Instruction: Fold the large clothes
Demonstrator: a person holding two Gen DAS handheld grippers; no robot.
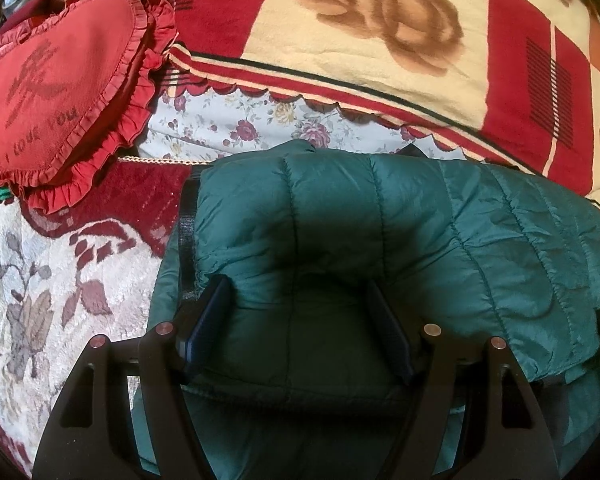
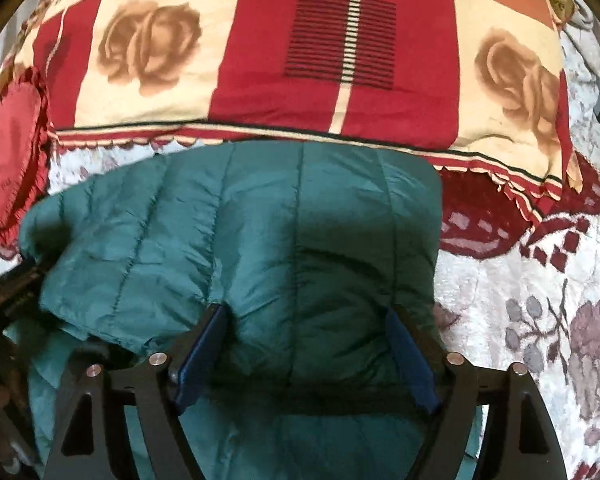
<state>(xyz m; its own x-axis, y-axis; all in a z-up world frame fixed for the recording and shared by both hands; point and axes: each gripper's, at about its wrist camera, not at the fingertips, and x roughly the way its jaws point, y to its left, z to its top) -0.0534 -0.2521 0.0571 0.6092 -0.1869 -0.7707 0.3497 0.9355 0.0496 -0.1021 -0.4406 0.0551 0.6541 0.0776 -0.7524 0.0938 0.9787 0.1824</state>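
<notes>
green quilted jacket (image 1: 380, 240) lies folded over on the bed (image 1: 40, 272) below the rose blanket (image 1: 360, 40), left tongs (image 1: 296, 304) and right tongs (image 2: 312, 328) both spread wide astride the puffy fold, seemingly pressing it flat rather than pinching.

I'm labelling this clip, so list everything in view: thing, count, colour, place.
puffer jacket: one, teal green, folded on the bed, under both grippers.
heart cushion: one, red, frilled, left of the jacket.
rose blanket: one, cream and red, beyond the jacket.
flowered sheet: one, pale, between blanket and jacket.
bedspread: one, white and maroon, under the jacket.
left gripper: black, blue pads, jaws apart over the jacket.
right gripper: same, jaws apart.
</notes>
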